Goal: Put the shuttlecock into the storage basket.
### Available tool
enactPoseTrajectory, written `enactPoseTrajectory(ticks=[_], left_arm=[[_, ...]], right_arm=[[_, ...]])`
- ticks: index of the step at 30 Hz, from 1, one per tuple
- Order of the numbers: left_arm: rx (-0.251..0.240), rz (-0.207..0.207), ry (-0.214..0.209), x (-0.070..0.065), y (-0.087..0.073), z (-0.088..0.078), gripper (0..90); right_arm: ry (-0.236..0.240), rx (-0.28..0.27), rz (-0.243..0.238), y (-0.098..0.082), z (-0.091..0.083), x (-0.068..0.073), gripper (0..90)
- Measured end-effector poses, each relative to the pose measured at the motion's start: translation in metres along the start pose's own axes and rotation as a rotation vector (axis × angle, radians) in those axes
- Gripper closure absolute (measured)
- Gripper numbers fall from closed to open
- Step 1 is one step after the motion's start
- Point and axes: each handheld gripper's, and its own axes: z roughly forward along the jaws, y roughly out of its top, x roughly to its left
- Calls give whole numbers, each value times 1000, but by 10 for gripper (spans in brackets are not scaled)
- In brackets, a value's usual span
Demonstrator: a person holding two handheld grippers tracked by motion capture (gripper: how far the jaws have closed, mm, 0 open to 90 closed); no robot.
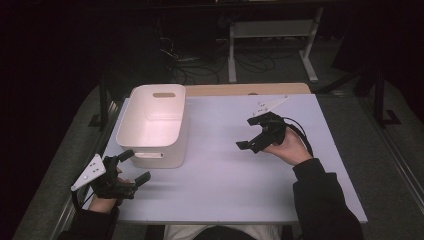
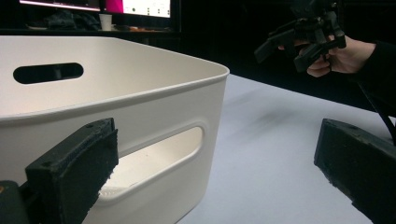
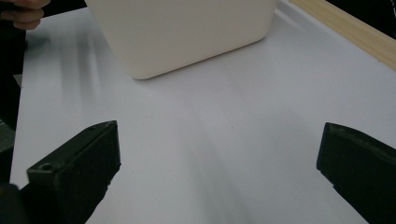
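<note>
My left claw sits at about 8 o'clock on the tabletop, low over the near-left corner, its jaws spread wide and holding nothing. One jaw tip lies right at the near wall of the bin, close to the handle slot there; whether it touches the wall I cannot tell. The other jaw points out over bare tabletop. In the left gripper view the bin rises just ahead between my jaws and off to their left, white, upright, with a cut-out handle in the near wall and another in the far wall. Its inside looks bare as far as I can see from above.

The bin stands at about 10 o'clock on the tabletop, its far end near the far edge, its near end just beyond my left claw.

My right claw is at about 2 o'clock, held up off the tabletop in my right hand, jaws also parted wide and empty, pointing toward 9 o'clock, at the bin's side. It is well apart from the bin, with bare tabletop between them. In the right gripper view the bin sits ahead of the jaws at 12 o'clock, across bare tabletop. From the left gripper view the right claw hangs at 1 o'clock, above the tabletop.
</note>
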Motion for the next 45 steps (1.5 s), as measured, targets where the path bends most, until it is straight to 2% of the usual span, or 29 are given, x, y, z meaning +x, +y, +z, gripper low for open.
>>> enactPoseTrajectory(ticks=[8,14,23,34,38,41,45], left_arm=[[0,3,0,0,0,0,0],[0,1,1,0,0,0,0],[0,4,1,0,0,0,0],[-2,6,2,-1,0,0,0],[-2,6,3,-1,0,0,0],[-1,6,3,-1,0,0,0],[0,7,2,-1,0,0,0]], right_arm=[[-1,-8,13,-10,-3,0,0],[0,-12,36,-24,-8,1,0],[-5,-59,67,-36,-18,1,0],[-29,-91,78,-52,-24,7,0],[-40,-115,95,-64,-29,10,0],[-44,-114,101,-69,-31,10,0],[-64,-124,126,-84,-36,12,0]])
